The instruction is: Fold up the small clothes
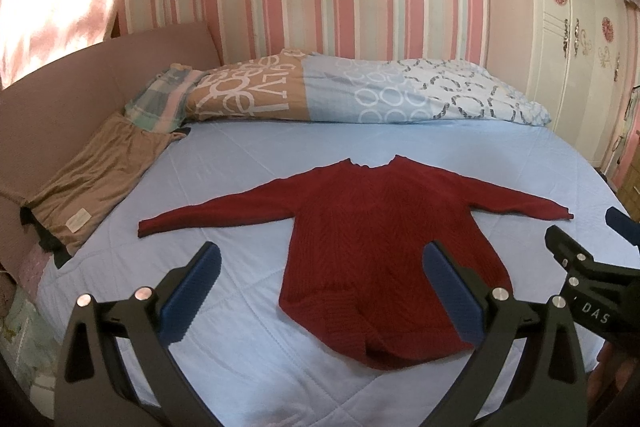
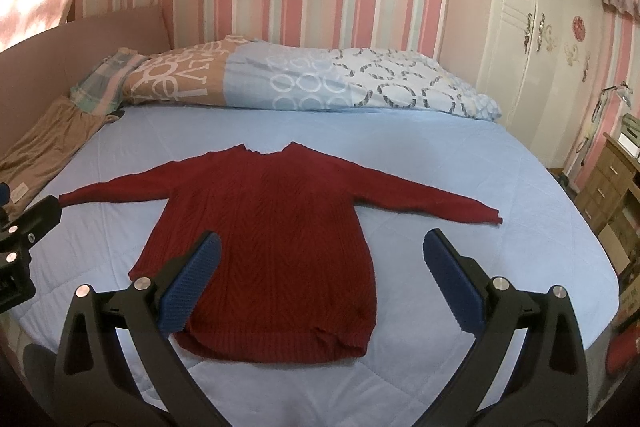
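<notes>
A pale blue bed [image 1: 240, 163] carries the red sweater [image 1: 360, 235] laid flat, sleeves out sideways (collar toward the pillows). Above its hem hang the left gripper [image 1: 320, 291] and right gripper [image 2: 320, 287], both spread wide, holding nothing.

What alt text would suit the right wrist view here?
A red knit sweater lies flat, sleeves spread, on a light blue bed. The open right gripper hovers above its hem; a folded patterned duvet sits behind.
</notes>
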A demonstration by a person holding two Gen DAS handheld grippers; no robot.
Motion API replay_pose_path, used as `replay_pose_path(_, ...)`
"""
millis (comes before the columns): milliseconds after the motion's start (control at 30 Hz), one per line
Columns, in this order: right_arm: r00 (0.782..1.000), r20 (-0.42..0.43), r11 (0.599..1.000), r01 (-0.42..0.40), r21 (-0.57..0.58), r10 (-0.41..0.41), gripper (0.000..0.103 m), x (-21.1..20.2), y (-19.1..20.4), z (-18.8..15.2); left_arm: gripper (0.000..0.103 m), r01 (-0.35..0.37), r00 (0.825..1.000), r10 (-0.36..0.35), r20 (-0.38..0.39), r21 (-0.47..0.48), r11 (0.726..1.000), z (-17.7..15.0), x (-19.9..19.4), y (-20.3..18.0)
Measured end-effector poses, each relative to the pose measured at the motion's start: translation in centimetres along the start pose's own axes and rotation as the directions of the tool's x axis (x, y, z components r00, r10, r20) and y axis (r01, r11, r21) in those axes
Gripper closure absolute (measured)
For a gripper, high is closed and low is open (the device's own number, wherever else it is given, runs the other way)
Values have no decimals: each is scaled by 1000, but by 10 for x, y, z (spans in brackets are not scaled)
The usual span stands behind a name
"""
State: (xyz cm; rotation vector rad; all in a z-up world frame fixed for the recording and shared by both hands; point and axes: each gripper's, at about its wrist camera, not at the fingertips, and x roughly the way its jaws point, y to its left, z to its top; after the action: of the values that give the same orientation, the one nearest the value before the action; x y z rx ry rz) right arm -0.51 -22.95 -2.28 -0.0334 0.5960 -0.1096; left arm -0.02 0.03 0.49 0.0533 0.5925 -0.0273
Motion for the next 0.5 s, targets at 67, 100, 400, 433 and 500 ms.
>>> replay_pose_path(67, 1000, 7, 1000, 2, -4, -2, 3, 3, 1, 6, 2, -38, 999, 38, -2, 9, 999, 5, 3, 3)
replay_pose_path(100, 1000, 12, 1000, 2, -2, -2, 3, 4, 1, 9, 2, -63, 998, 63, 11, 22, 998, 8, 2, 4)
replay_pose_path(400, 998, 65, 999, -9, -34, 11, 3, 30, 29, 54, 2, -47, 990, 45, 137, 17, 999, 36, 8, 35)
replay_pose_path(433, 997, 72, 999, -13, -43, 16, 3, 33, 35, 59, 2, -50, 988, 50, 146, -4, 999, 40, 11, 44)
replay_pose_path(500, 997, 75, 998, -23, -52, 27, 3, 41, 43, 66, 2, 13, 994, -9, 110, -34, 999, 47, 25, 59)
